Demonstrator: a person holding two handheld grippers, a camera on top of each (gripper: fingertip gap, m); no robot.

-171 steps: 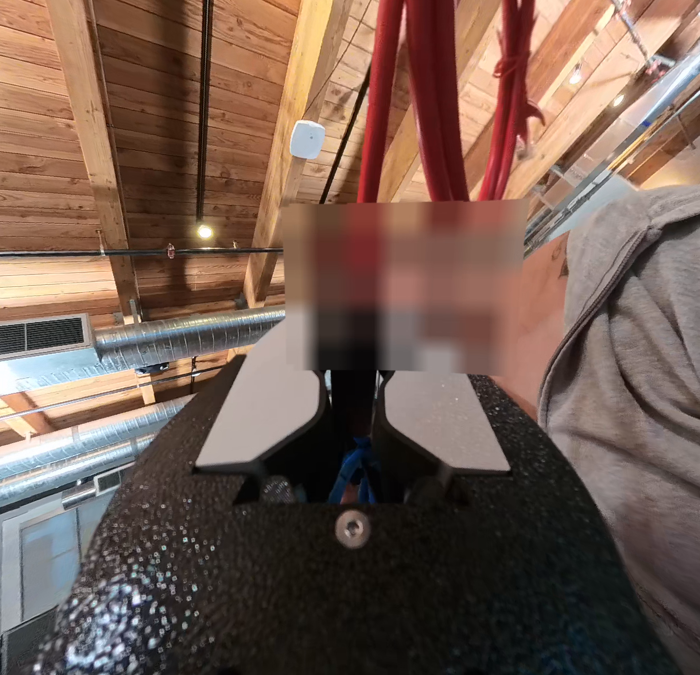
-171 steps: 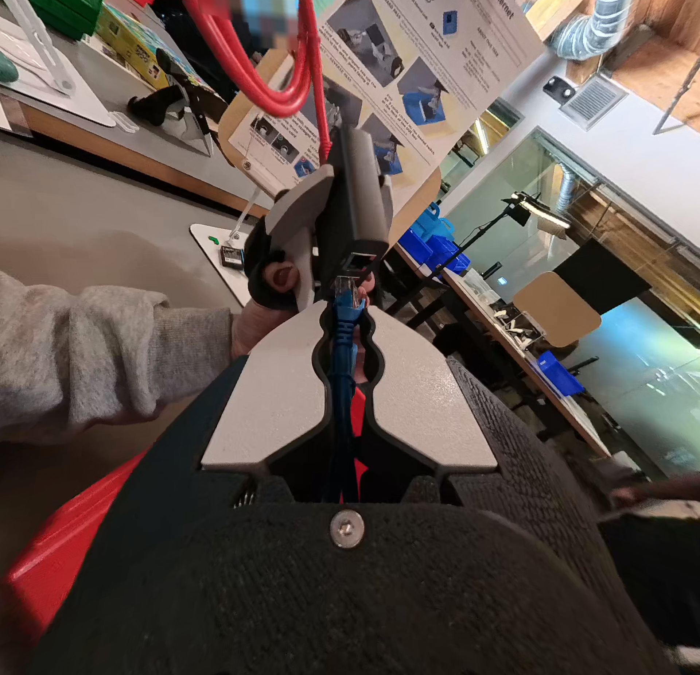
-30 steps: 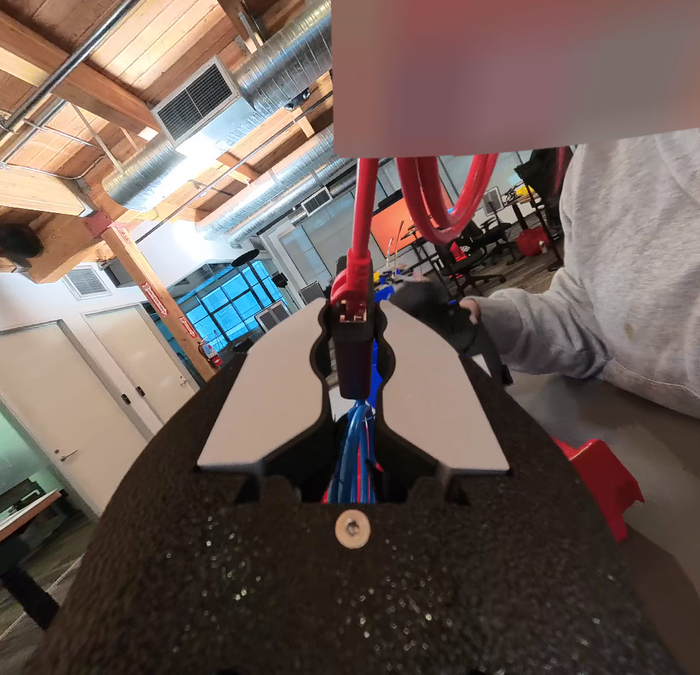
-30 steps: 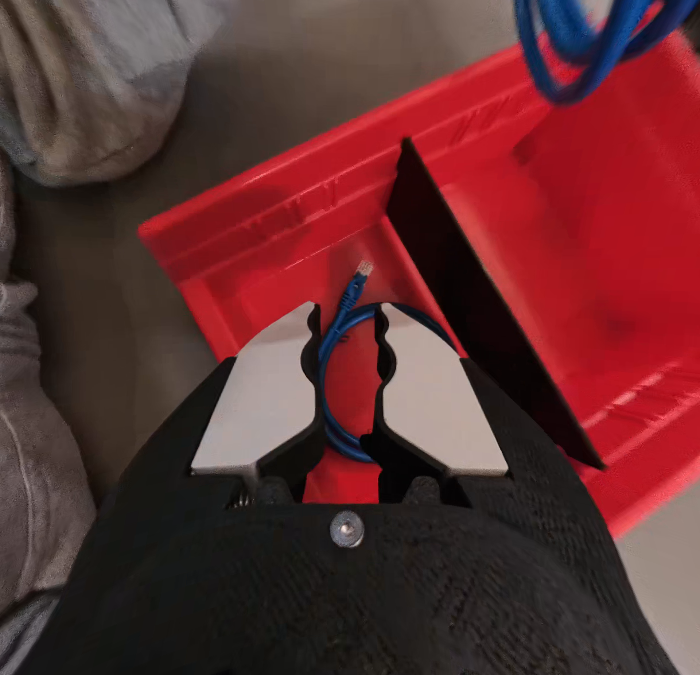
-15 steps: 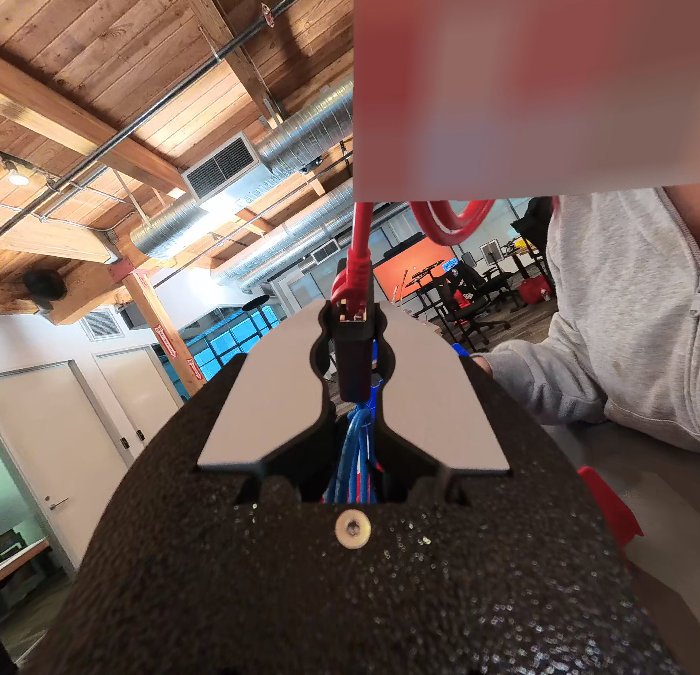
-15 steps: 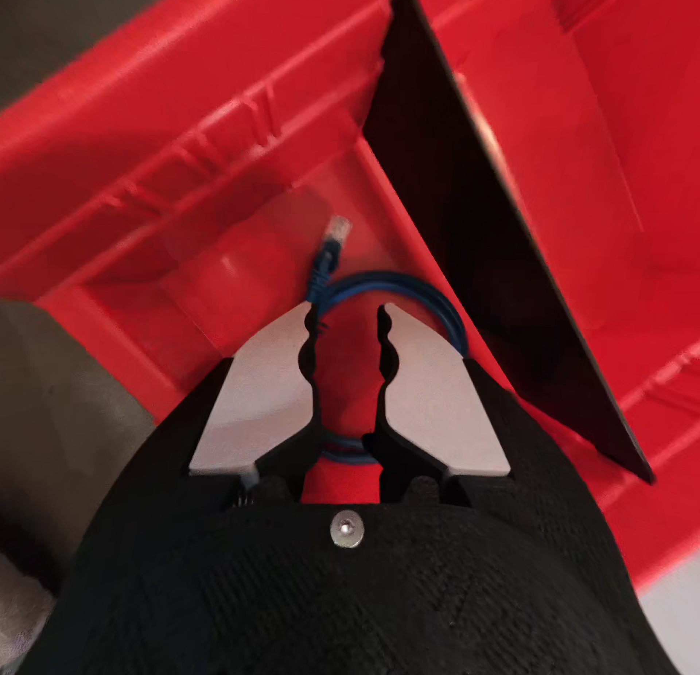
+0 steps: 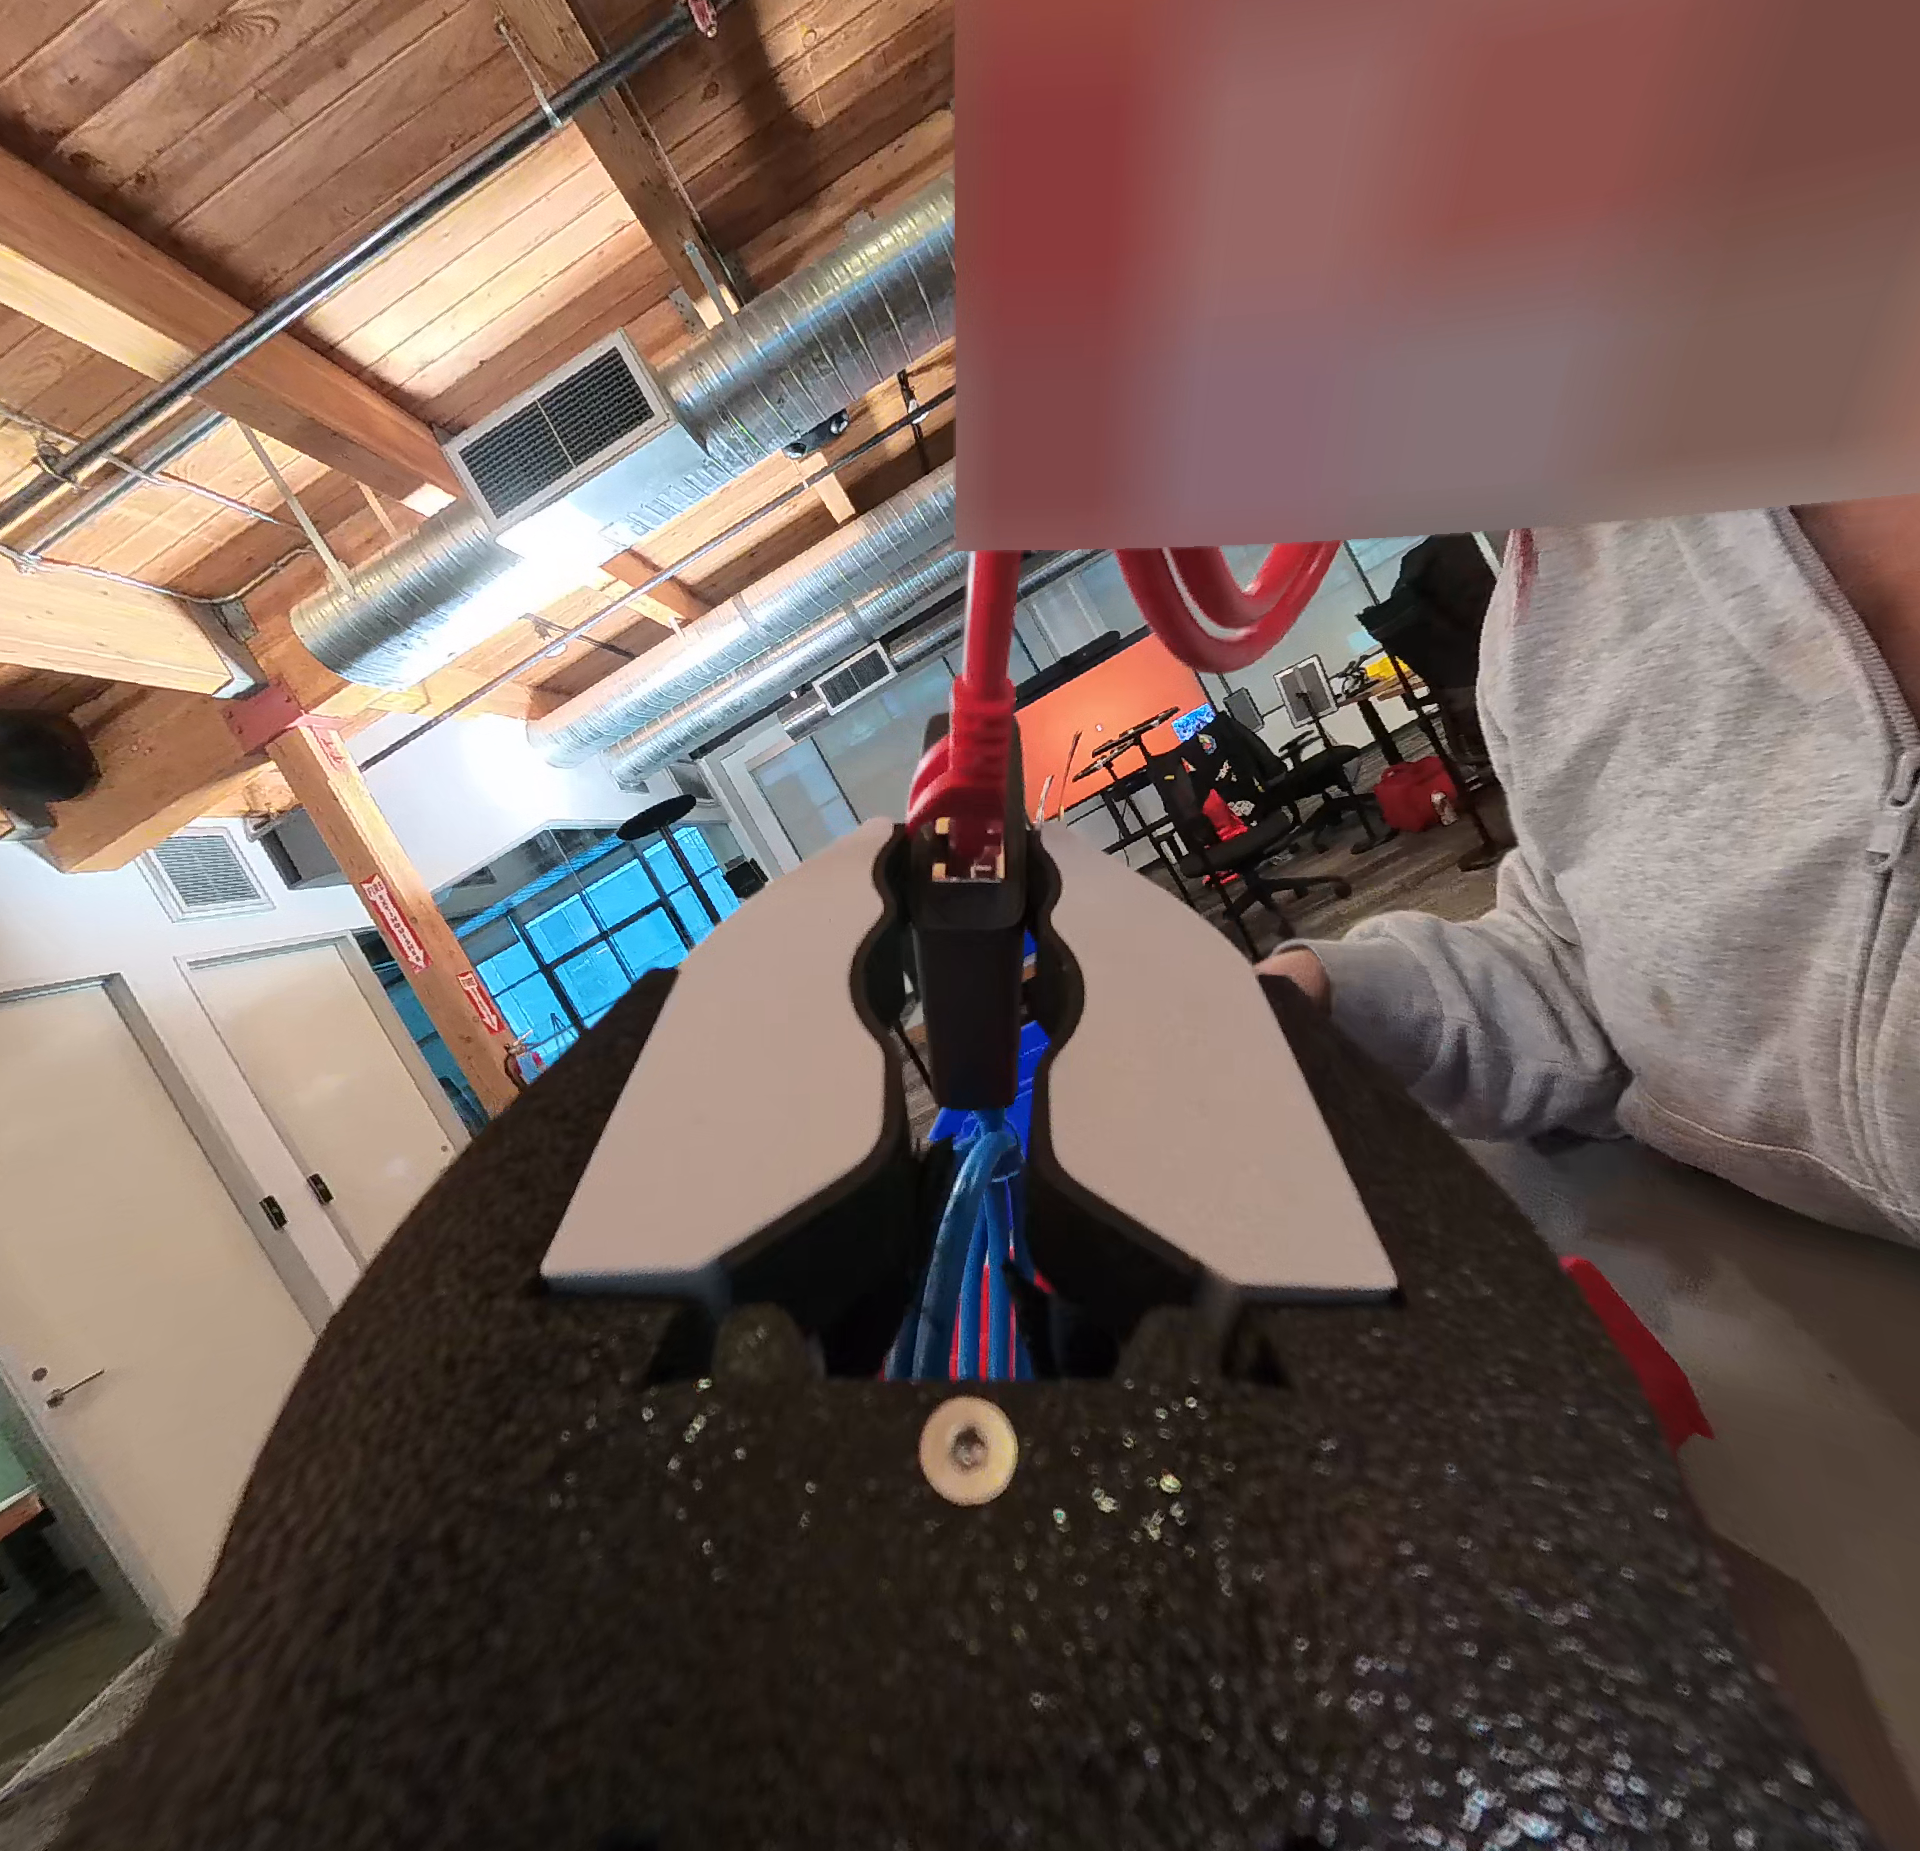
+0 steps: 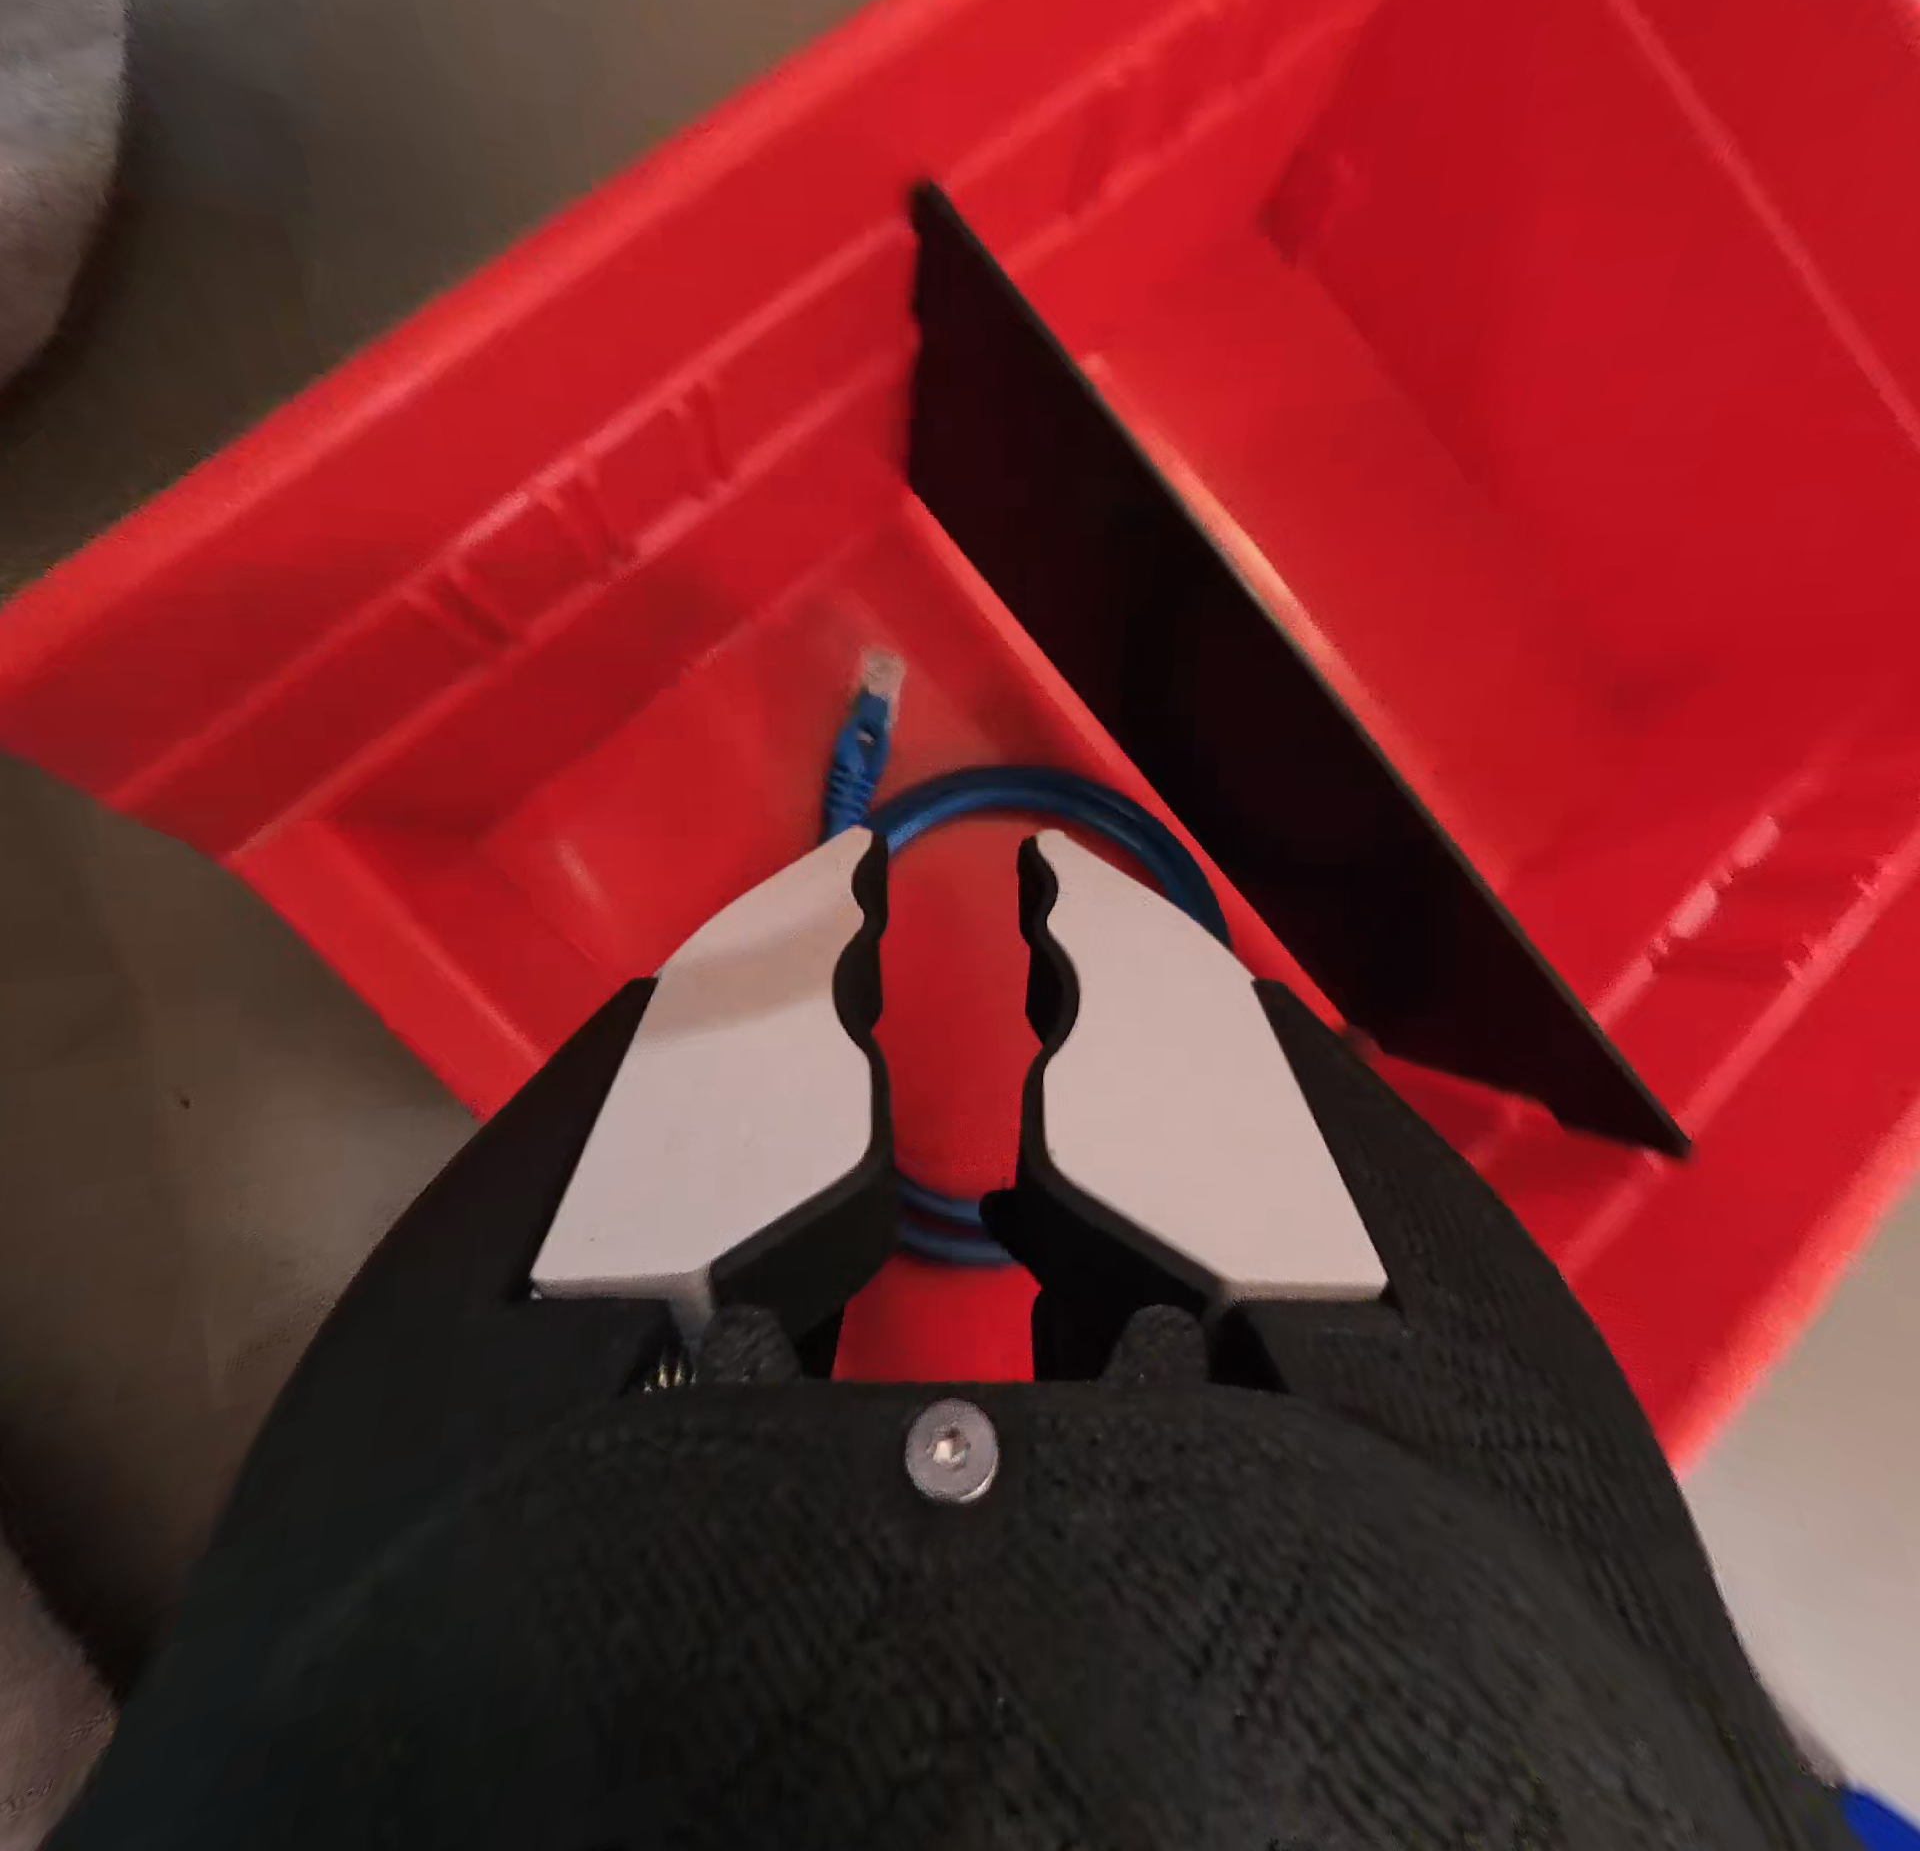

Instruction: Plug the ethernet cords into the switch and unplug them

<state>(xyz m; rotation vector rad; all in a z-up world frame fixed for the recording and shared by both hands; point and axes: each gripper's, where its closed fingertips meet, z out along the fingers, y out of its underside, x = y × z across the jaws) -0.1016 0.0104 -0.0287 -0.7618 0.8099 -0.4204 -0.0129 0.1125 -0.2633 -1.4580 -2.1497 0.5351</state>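
My left gripper (image 7: 966,845) points up toward the ceiling and is shut on a black coupler block (image 7: 966,980). A red cable (image 7: 982,658) is plugged into the block's top and loops up behind a blurred patch. Blue cables (image 7: 977,1251) hang from its lower end between my fingers. My right gripper (image 8: 951,851) is open and empty, just above a coiled blue cable (image 8: 1039,788). The coil lies on the floor of the left compartment of a red bin (image 8: 520,513), its plug (image 8: 868,721) pointing away from me. My fingers hide part of the coil.
A black divider (image 8: 1195,710) splits the red bin; the compartment to its right holds nothing that I can see. The bin stands on a grey-brown table (image 8: 260,139). A person's grey sleeve (image 7: 1558,918) reaches in from the right. A corner of the bin (image 7: 1631,1354) shows in the left wrist view.
My right gripper moved down toward the bin over the blue coil, then backed off slightly, open throughout. My left gripper tilted further up, still shut on the coupler. The gloved hand left the left view.
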